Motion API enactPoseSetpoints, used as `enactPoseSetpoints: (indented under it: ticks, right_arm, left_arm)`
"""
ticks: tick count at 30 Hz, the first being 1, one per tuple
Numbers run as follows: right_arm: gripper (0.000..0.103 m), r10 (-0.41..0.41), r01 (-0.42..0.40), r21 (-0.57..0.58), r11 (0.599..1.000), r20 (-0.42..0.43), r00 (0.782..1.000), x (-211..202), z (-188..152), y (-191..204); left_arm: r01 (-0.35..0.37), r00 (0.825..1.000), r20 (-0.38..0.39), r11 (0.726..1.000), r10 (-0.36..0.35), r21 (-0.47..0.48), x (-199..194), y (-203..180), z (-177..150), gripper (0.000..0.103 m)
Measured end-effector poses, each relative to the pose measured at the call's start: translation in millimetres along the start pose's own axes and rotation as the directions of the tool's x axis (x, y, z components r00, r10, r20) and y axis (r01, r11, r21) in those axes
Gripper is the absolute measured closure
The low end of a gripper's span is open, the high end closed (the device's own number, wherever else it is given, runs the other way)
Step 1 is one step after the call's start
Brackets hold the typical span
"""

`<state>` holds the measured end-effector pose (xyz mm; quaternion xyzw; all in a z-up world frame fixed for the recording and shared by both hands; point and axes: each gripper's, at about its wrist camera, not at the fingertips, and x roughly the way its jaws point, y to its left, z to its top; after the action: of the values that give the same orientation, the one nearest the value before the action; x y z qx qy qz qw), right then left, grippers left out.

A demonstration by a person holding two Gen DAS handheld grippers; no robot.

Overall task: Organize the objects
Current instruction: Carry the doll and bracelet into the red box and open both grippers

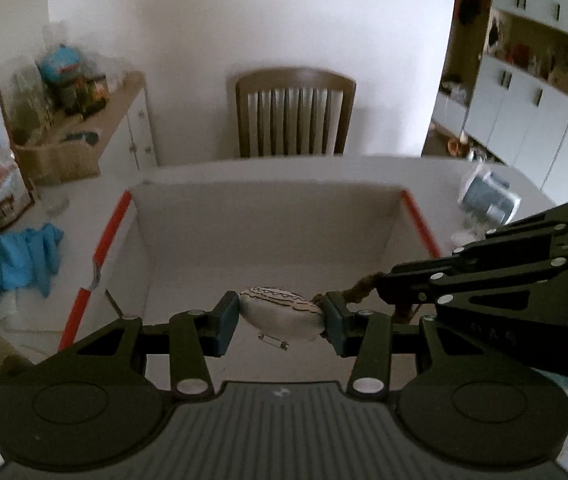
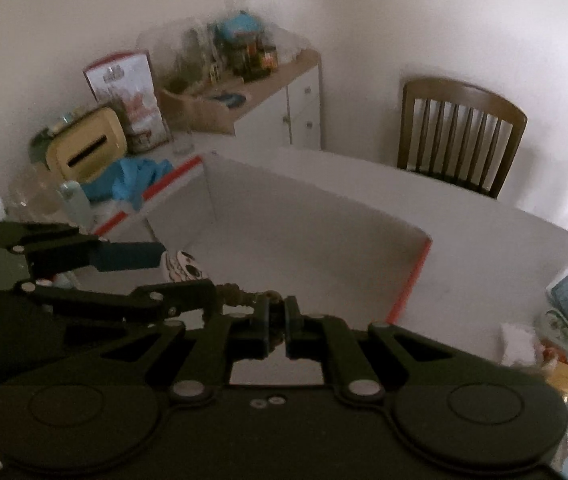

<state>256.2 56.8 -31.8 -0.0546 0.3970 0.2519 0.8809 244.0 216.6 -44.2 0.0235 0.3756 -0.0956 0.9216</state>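
The left gripper is clamped on a white stuffed brooch with a safety pin, low centre of frame, above the open white box. The right gripper is closed on the brooch's brown cord.

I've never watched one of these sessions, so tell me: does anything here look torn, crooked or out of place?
One thing: the left wall of the white box has a ragged break in its orange-edged rim, as if torn or creased. A crumpled blue cloth lies loose beside it. Otherwise nothing looks spilled.
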Motion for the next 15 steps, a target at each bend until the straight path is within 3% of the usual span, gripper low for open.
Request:
enactPoseSetpoints:
  ticks: [7,15]
  right_arm:
    - [0.097,-0.034,0.034,0.003,0.999,-0.111,0.993,38.7,-3.9,3.9]
    - [0.097,-0.07,0.062,-0.045,0.997,-0.207,0.976,66.2,-12.5,8.4]
  left_arm:
    - [0.039,0.99,-0.137,0.999,-0.039,0.0,39.9,17.1,-3.8,0.057]
    - [0.053,0.976,-0.213,0.998,-0.043,0.043,62.7,21.9,-5.7,0.057]
